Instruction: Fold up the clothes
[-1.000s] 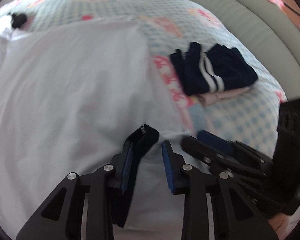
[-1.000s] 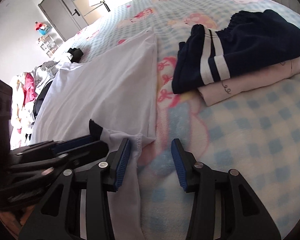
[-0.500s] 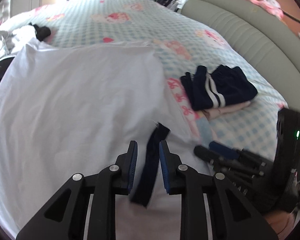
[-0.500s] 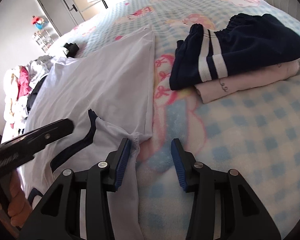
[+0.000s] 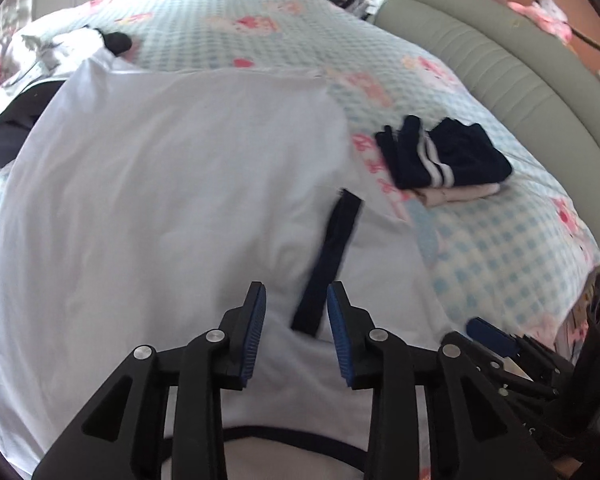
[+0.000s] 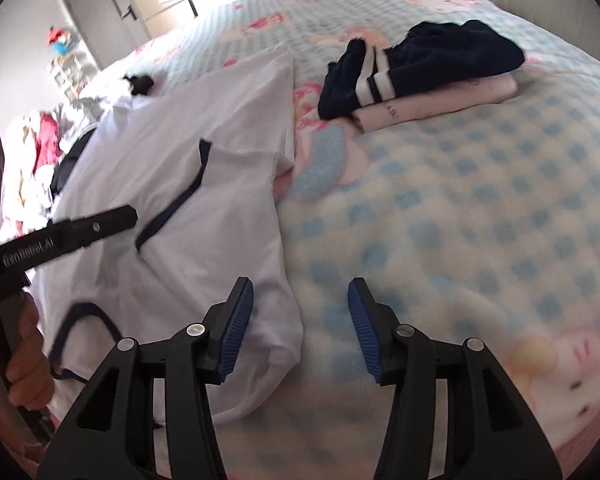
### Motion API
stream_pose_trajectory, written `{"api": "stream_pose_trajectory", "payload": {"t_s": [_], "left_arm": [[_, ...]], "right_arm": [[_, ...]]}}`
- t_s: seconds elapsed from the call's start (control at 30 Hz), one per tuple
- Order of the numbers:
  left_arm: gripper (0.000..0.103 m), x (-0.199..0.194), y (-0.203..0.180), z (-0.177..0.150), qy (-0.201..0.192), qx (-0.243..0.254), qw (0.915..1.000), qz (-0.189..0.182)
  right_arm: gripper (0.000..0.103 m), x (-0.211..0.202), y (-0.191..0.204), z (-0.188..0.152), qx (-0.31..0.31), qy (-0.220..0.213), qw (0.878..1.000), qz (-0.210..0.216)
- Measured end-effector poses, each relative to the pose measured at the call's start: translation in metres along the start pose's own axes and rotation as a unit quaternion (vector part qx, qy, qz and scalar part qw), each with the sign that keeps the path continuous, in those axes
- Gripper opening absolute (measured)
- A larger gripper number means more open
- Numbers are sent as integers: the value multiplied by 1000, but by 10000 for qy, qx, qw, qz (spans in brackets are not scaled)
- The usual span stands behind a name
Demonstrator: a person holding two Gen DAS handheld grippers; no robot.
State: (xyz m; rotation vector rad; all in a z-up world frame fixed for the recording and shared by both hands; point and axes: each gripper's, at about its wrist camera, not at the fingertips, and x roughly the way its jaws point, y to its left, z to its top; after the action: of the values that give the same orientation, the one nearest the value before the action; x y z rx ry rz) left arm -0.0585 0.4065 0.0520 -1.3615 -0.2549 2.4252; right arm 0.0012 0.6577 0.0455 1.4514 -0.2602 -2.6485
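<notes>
L wrist view: left gripper jaws were apart, gripping nothing, over the white navy-trimmed cotton shirt spread on the blue-checked bed.

R wrist view: right gripper jaws were apart, empty, straddling the shirt edge. Only here, a hand showed.

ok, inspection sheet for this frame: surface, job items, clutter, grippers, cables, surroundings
Surface: bed with blue-checked cartoon blanket.
Job's things: white T-shirt spread flat, its navy-trimmed sleeve folded onto the body; folded navy shorts stacked on a folded pink garment to the right.
Clutter: loose clothes pile at the far left edge; small black item beyond the shirt.
Grippers: left gripper open above the sleeve, holding nothing; right gripper open over the shirt's right edge, holding nothing.
Cables: thin dark cable on the wall at top right.
Surroundings: grey padded headboard, doors.
</notes>
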Motion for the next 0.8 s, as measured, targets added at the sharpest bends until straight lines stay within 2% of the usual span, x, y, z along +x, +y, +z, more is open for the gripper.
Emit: {"api": "stream_pose_trajectory", "payload": {"t_s": [0.1,0.2,0.23,0.37,0.63,0.73,0.8], "left_arm": [[34,9,-10,-10,183,88,9998,-78],[34,23,-11,-15,549,202,9971,478],[34,17,-10,-15,482,127,9980,379],[38,1,-11,-14,229,-62,9996,-155],[37,13,3,-12,541,-200,9978,336],[38,-3,9,-10,299,-346,9989,127],[39,-6,10,-14,288,-348,9990,35]], "right_arm": [[51,-1,16,-4,-322,-10,9995,25],[49,8,12,-12,-319,171,9988,-333],[49,9,8,-14,-263,251,9983,-445],[51,-12,7,-16,-225,29,9981,-569],[51,-6,15,-19,-330,221,9976,-567],[51,-12,7,-20,-182,197,9980,-570],[51,-18,6,-18,-66,98,9993,-350]]}}
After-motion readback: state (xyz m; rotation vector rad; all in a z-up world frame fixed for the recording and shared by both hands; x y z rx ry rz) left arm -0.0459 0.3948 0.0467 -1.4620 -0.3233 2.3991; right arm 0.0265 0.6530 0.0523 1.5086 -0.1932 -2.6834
